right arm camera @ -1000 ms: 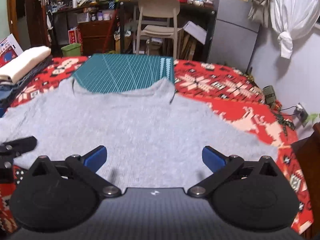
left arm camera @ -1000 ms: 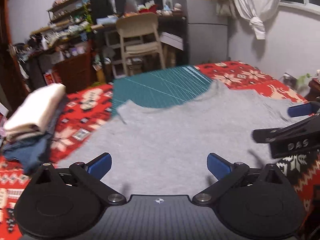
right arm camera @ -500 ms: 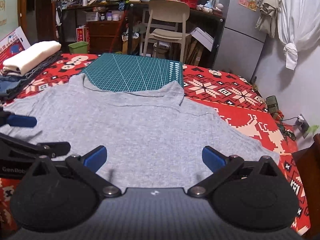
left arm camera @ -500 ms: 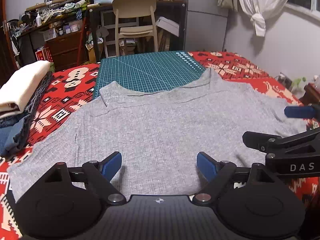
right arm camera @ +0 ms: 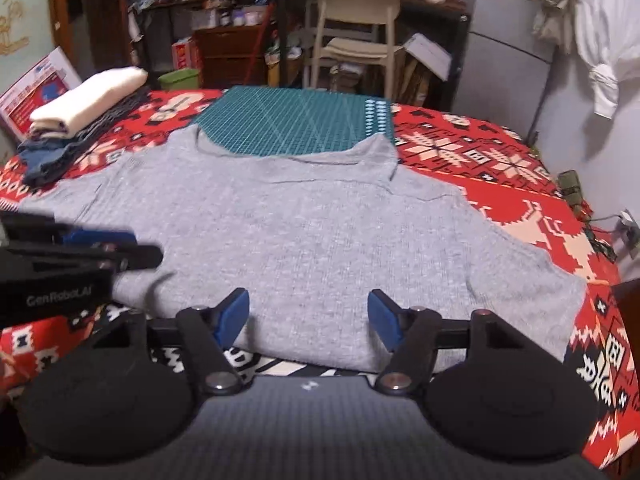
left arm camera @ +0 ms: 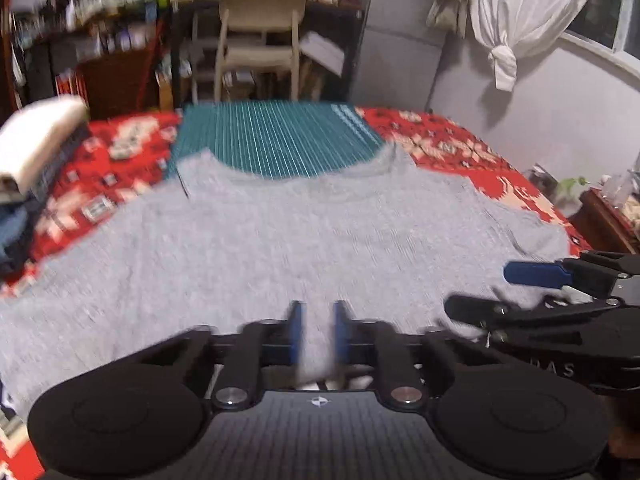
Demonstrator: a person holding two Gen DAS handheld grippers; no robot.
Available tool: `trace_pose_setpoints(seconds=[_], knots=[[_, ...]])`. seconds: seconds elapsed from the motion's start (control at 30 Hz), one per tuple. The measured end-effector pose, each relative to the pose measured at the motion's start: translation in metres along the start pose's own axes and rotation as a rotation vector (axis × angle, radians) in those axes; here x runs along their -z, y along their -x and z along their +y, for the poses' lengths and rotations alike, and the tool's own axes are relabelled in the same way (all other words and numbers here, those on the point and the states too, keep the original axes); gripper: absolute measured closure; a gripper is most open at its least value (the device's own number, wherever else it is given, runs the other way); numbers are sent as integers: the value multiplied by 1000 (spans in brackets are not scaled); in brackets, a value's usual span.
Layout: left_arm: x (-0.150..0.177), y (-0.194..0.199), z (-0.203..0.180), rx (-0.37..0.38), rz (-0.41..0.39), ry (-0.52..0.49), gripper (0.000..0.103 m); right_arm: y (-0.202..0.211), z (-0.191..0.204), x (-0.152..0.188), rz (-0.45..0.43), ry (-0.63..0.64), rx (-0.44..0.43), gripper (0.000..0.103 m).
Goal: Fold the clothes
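Gray sweater (right arm camera: 320,232) lies spread flat across the red blanket (right arm camera: 500,168), collar on the green mat (right arm camera: 296,120); left gripper (left arm camera: 316,336), wide a moment ago, now pinches the near hem, while right gripper (right arm camera: 308,316) stays wide over it, suggesting a fold is starting.

The sweater (right arm camera: 320,232) is plain grey. The blanket (right arm camera: 480,152) under it is red with white and black shapes. The mat (right arm camera: 296,120) at the far side is green with thin pale lines. The far chair (right arm camera: 352,20) is cream. The right curtain (left arm camera: 520,16) is white.
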State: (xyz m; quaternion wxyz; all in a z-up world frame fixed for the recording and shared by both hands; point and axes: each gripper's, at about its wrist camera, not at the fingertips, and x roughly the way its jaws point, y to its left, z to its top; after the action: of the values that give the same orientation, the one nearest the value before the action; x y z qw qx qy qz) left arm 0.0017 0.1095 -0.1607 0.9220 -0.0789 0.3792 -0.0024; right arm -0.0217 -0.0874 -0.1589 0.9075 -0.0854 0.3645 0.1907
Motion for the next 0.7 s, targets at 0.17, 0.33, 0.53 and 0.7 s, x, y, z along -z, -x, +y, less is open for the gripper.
trace_pose_setpoints(seconds=[0.17,0.33,0.53,0.7], knots=[[5,1,-2,4,-3,-14,102,-5,-2,-6,59,-71,-42,100],[6,3,-3,33,4,-34,102,0,9,-5,18,-59,-86,100],[16,3,-1,38,31,-64,102,-12,26,7,57,-5,-140,100],[24,4,1,42,53,-89,101,-6,33,22,43,38,-145,100]])
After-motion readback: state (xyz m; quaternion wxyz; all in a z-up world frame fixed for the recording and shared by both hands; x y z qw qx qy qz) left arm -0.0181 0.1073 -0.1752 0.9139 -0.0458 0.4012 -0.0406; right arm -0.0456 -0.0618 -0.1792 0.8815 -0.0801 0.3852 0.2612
